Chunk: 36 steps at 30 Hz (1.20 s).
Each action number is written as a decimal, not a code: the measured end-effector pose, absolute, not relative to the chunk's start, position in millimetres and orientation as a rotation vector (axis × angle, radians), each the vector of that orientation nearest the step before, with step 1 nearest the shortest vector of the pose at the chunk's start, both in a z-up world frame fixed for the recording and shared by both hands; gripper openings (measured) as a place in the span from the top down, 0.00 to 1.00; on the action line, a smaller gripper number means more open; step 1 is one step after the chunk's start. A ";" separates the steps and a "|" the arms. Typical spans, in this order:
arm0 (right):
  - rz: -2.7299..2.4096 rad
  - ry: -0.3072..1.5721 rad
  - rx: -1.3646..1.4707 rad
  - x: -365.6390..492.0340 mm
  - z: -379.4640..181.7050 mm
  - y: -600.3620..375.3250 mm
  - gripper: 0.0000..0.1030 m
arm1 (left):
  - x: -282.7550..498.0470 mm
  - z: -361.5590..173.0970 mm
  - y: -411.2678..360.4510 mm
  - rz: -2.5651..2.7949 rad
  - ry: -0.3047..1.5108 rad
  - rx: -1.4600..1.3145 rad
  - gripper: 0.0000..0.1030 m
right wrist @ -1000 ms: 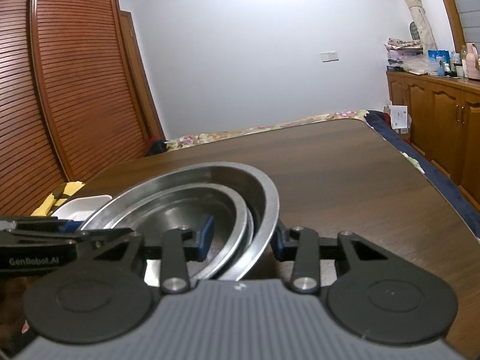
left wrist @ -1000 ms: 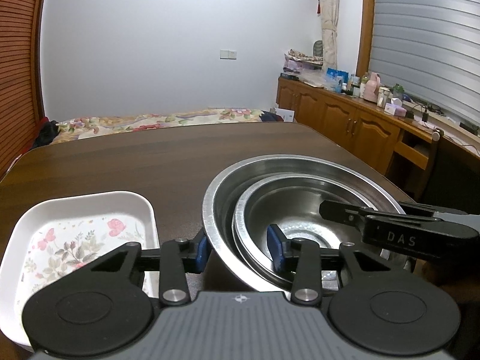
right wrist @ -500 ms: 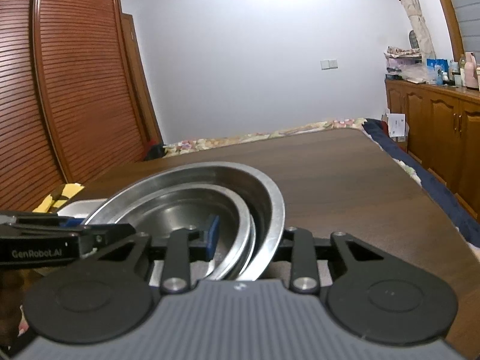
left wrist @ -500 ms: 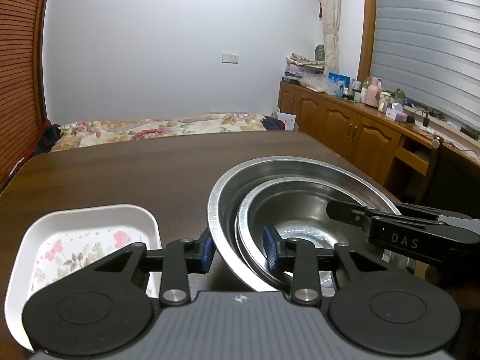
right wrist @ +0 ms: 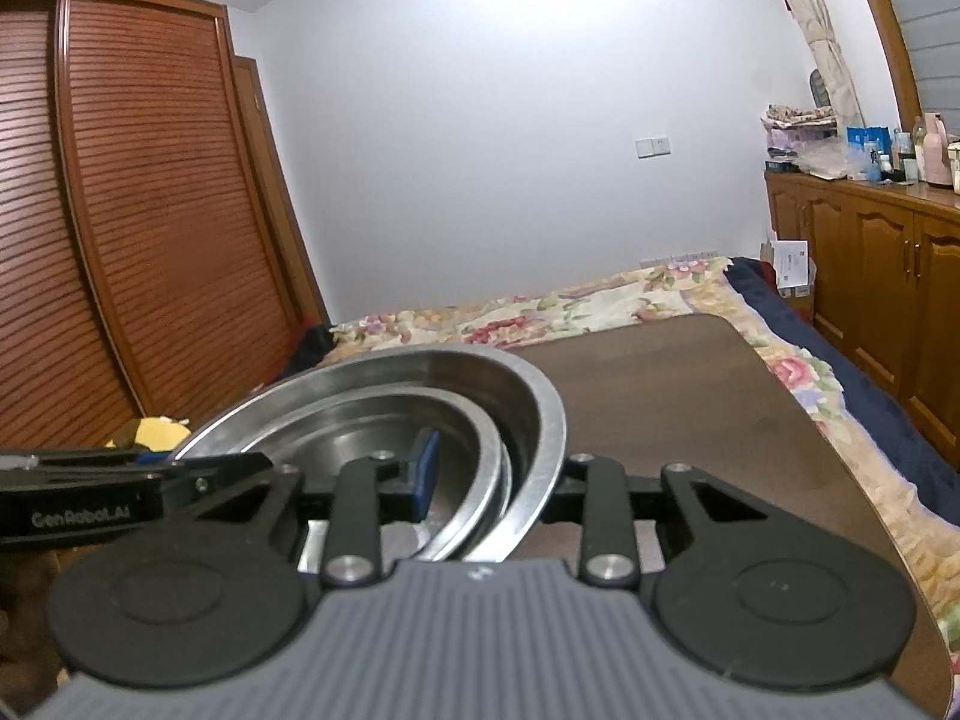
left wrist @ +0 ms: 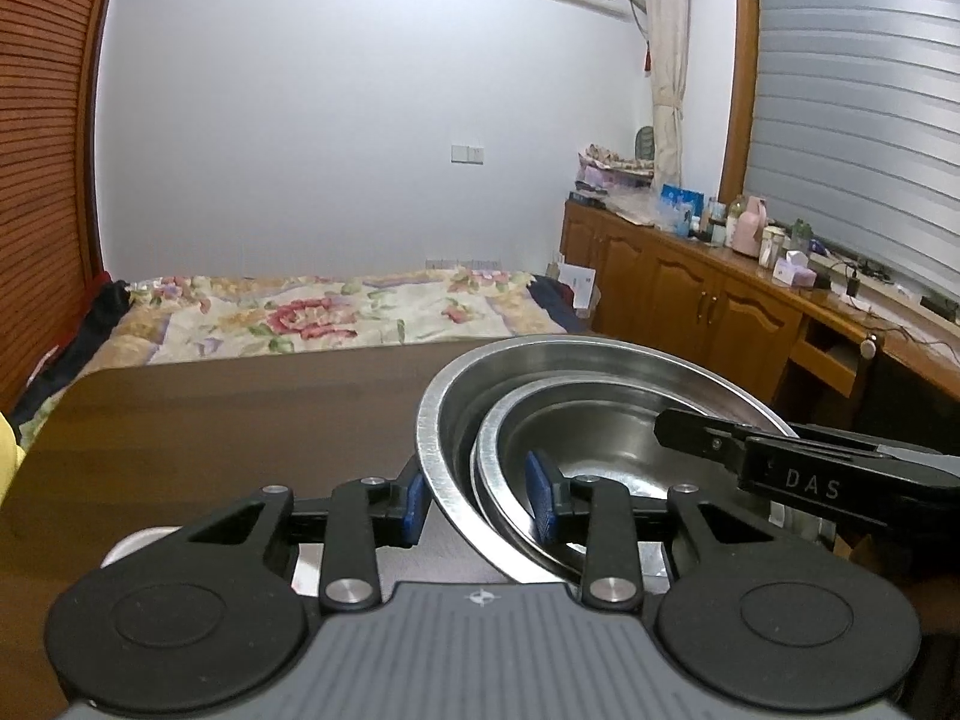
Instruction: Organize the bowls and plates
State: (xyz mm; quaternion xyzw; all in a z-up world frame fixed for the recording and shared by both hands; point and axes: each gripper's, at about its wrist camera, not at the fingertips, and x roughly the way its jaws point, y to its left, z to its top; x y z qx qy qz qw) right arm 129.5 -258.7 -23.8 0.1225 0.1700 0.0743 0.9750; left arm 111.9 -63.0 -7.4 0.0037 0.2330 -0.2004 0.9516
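The two nested bowls — a large outer bowl (left wrist: 600, 360) and a smaller inner bowl (left wrist: 606, 444) — are bare silvery steel with a dull grey sheen. The worktop (left wrist: 240, 420) is dark brown wood. The left gripper (left wrist: 477, 495) and right gripper (right wrist: 489, 471) are black with blue pads (left wrist: 543, 495) and ribbed grey bodies. Far off, the bedspread (left wrist: 312, 318) is cream with pink and red flowers — navy at its right edge. The wardrobe (right wrist: 120, 240) is reddish-brown, slatted; the wall (left wrist: 360, 120) pale bluish white.

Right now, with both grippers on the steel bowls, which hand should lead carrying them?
Neither alone: left gripper and right gripper each clamp opposite rims of the bowls, so move both together.
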 end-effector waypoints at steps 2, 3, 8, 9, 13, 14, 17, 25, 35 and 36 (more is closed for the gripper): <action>0.155 0.335 0.246 129.4 -20.0 -257.0 0.68 | 110.7 -2.6 -59.5 -0.399 0.471 0.003 0.66; 0.160 0.331 0.247 129.1 -17.9 -255.7 0.68 | 109.3 -0.8 -58.3 -0.395 0.467 0.002 0.66; 0.185 0.316 0.238 129.0 -10.8 -247.4 0.68 | 103.2 4.9 -45.8 -0.373 0.460 0.003 0.66; 0.191 0.317 0.236 129.4 -10.0 -246.0 0.68 | 102.8 5.9 -42.4 -0.369 0.459 0.001 0.66; 0.218 0.325 0.232 132.3 -8.0 -236.6 0.68 | 102.6 9.6 -29.1 -0.346 0.456 -0.007 0.66; 0.224 0.327 0.229 132.6 -7.2 -234.2 0.68 | 102.6 10.5 -26.5 -0.341 0.457 -0.007 0.66; 0.243 0.333 0.221 134.4 -6.5 -225.5 0.68 | 101.4 11.3 -15.9 -0.326 0.459 -0.011 0.66; 0.292 0.348 0.208 139.2 -3.0 -200.1 0.68 | 97.5 14.4 15.4 -0.285 0.454 -0.023 0.66; 0.363 0.379 0.170 140.9 -6.4 -170.4 0.68 | 92.2 7.7 47.0 -0.261 0.451 -0.030 0.66; 0.366 0.384 0.166 141.0 -7.2 -168.2 0.68 | 91.7 6.0 49.5 -0.259 0.452 -0.027 0.66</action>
